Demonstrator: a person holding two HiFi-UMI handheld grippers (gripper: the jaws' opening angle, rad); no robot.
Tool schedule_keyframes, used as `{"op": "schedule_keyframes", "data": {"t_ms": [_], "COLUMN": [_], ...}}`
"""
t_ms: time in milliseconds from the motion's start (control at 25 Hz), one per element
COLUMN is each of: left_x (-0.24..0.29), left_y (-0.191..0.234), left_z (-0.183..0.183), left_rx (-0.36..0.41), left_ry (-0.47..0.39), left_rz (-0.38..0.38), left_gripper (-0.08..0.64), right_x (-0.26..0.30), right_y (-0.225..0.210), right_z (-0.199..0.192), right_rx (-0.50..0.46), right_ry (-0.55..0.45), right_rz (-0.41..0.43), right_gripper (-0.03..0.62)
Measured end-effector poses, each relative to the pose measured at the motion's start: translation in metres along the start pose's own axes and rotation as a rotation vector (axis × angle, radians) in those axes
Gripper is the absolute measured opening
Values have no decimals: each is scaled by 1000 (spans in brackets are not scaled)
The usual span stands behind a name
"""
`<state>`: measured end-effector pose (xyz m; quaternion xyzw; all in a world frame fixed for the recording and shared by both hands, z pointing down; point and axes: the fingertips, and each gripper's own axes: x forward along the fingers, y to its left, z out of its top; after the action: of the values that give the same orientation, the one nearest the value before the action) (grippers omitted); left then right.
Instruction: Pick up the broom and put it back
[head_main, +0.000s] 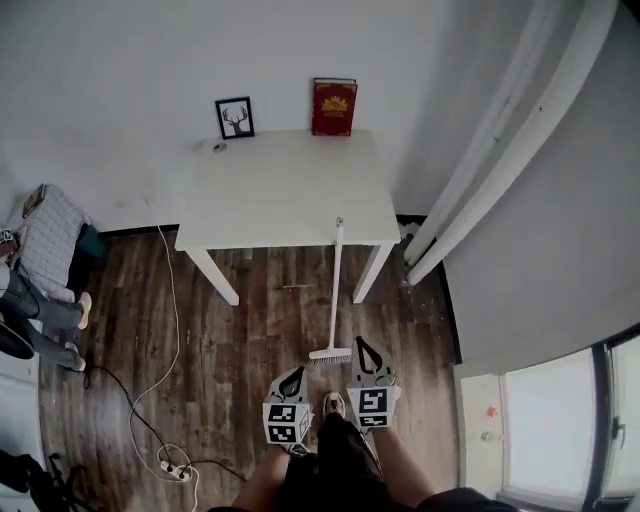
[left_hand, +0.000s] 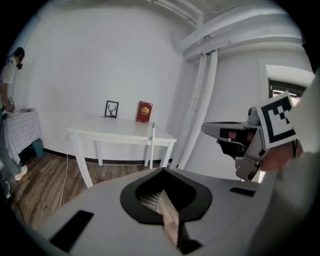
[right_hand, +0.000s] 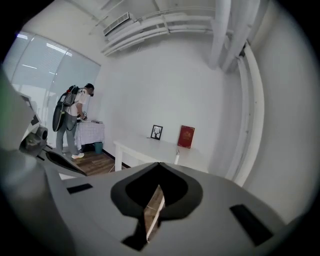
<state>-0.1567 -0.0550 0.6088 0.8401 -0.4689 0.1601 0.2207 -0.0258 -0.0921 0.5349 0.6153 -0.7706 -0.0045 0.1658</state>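
A white broom (head_main: 335, 290) leans on the front edge of the white table (head_main: 250, 215), its head (head_main: 331, 354) on the wood floor. Both grippers are held close to the person's body, just short of the broom head. The left gripper (head_main: 291, 381) and the right gripper (head_main: 367, 357) are shut with nothing in them. In the left gripper view the jaws (left_hand: 168, 216) meet along a thin seam, and the broom handle (left_hand: 153, 142) stands ahead by the table. In the right gripper view the jaws (right_hand: 153, 212) are also shut, and the handle's tip (right_hand: 177, 156) shows at the table edge.
A framed deer picture (head_main: 234, 117) and a red book (head_main: 334, 107) stand at the table's back against the wall. A white cable (head_main: 172, 330) runs to a power strip (head_main: 176, 467). White pipes (head_main: 480, 170) run along the right. A person (right_hand: 74, 117) stands by a cloth-covered stand at the left.
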Motion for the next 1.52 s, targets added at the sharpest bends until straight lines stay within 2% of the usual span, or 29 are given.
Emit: {"op": "schedule_keyframes", "data": {"t_ms": [200,320,480,720,880,1040,1160,1280,1520], "left_x": [-39,-61,-81,-83,-86,-81,-75,-71,-68], "left_y": [-22,-32,-50,-59,-56,-69,-86,-93,-102], "left_z": [61,79,74,69,88,109,114,115,104], "left_rx": [67,83,75,98,112,147,171,182,171], "left_ry": [-166,-224,-227,-205,-235,-267,-275,-269,-257], "left_rz": [-40,-60,-101,-131,-139,-159,-184,-196,-203], "left_gripper": [2,2,2,2,1,2,2,2,2], "right_x": [-51,-76,-101,-105,-101,-97,-100,-101,-108], "right_y": [14,25,30,33,16,11,6,-8,-14], "right_z": [38,50,53,55,79,92,91,88,78], "right_rx": [2,-3,-9,-58,-130,-161,-184,-176,-177], "right_ry": [-48,-75,-73,-80,-121,-144,-142,-132,-112], "right_rz": [-34,-37,-42,-12,-26,-14,4,-13,-16], "right_gripper": [21,21,21,21,21,21,21,21,21]}}
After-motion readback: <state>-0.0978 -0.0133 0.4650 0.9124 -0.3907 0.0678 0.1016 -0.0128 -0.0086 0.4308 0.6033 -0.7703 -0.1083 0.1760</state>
